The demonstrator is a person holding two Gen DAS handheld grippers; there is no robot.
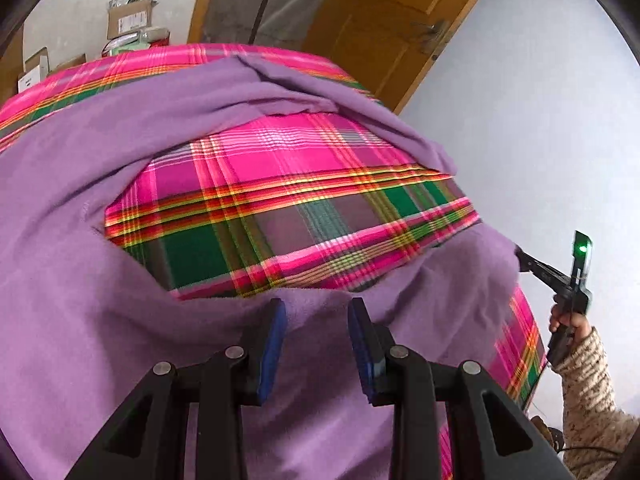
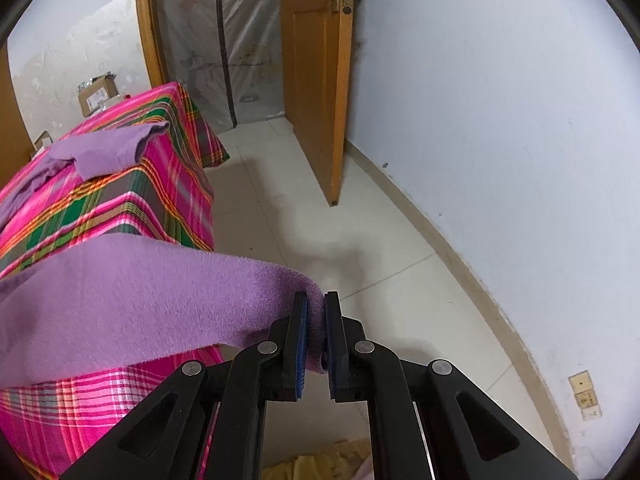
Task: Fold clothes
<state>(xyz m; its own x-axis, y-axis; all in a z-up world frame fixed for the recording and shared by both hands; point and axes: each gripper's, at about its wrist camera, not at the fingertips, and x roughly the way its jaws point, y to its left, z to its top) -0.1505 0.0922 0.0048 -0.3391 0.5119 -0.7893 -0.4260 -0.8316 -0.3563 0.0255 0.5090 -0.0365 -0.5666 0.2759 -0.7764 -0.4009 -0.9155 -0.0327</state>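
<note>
A purple fleece garment (image 1: 80, 184) lies spread over a table covered with a pink, green and orange plaid cloth (image 1: 280, 200). My left gripper (image 1: 317, 312) is open, its blue pads just above the garment's near part, holding nothing. My right gripper (image 2: 316, 300) is shut on a corner of the purple garment (image 2: 140, 304) and holds it stretched out past the table's right edge, above the floor. The right gripper also shows in the left wrist view (image 1: 520, 256), gripping the cloth's far right corner. A folded-over purple part (image 2: 108, 152) lies farther back on the table.
The plaid cloth (image 2: 168, 200) hangs down the table's side. An open wooden door (image 2: 316, 80) and a white wall (image 2: 500, 140) stand to the right over a tiled floor (image 2: 320, 220). Cardboard boxes (image 1: 130, 20) are stacked behind the table. Yellow fabric (image 2: 320, 464) lies on the floor below.
</note>
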